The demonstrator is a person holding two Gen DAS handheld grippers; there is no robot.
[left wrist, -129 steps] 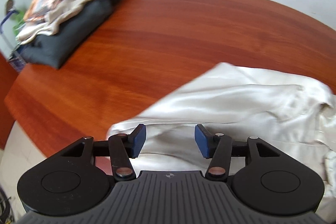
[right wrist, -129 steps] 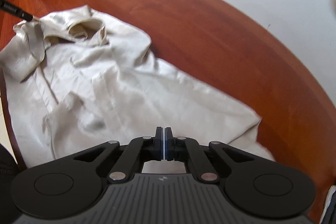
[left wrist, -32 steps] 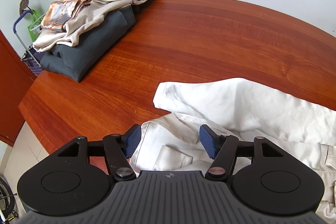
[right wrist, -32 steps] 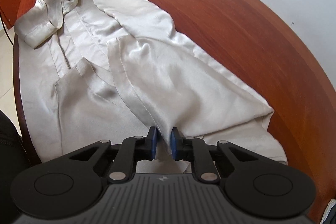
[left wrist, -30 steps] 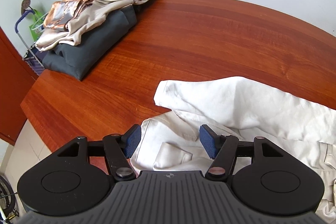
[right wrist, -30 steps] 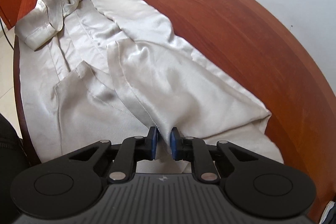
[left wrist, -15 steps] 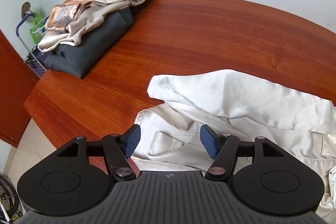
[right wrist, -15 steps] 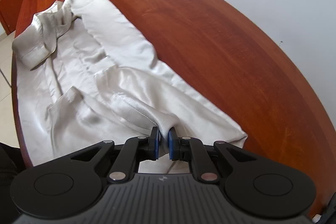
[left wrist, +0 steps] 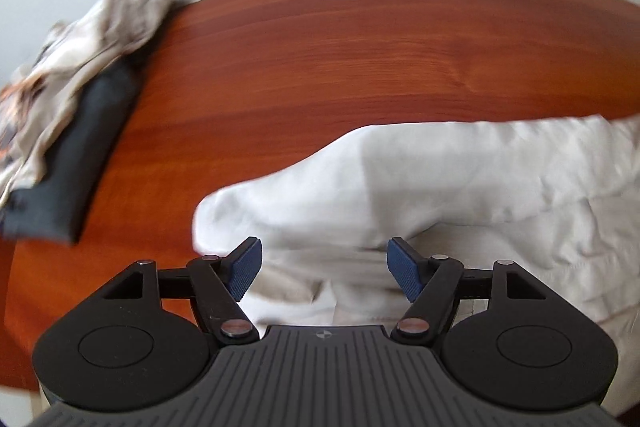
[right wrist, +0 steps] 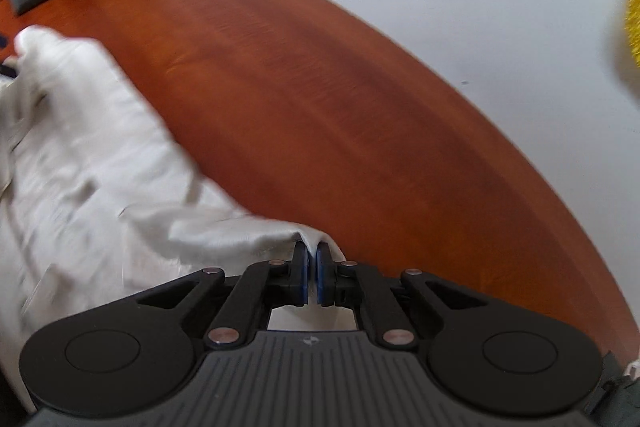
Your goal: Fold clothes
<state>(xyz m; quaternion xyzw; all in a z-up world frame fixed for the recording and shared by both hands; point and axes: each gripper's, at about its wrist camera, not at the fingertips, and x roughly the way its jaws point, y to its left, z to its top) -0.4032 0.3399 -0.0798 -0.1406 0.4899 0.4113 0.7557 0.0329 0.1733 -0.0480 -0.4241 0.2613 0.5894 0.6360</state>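
A cream shirt (left wrist: pixel 460 179) lies crumpled on the near part of a reddish wooden table (left wrist: pixel 340 47), one rounded fold lying over the rest of the cloth. The left gripper (left wrist: pixel 324 267) hangs above the shirt's near end; its jaws have just been opening and stand wide, the blue pads (left wrist: pixel 245 269) pressing on nothing. The right gripper (right wrist: pixel 312 273) has been closing and now pinches a raised ridge of the shirt (right wrist: pixel 92 163) at its edge nearest the bare wood. At the table's far corner, well apart, sits a pile of clothes (left wrist: pixel 68 79): pale garments on a dark folded one. Both views are blurred.
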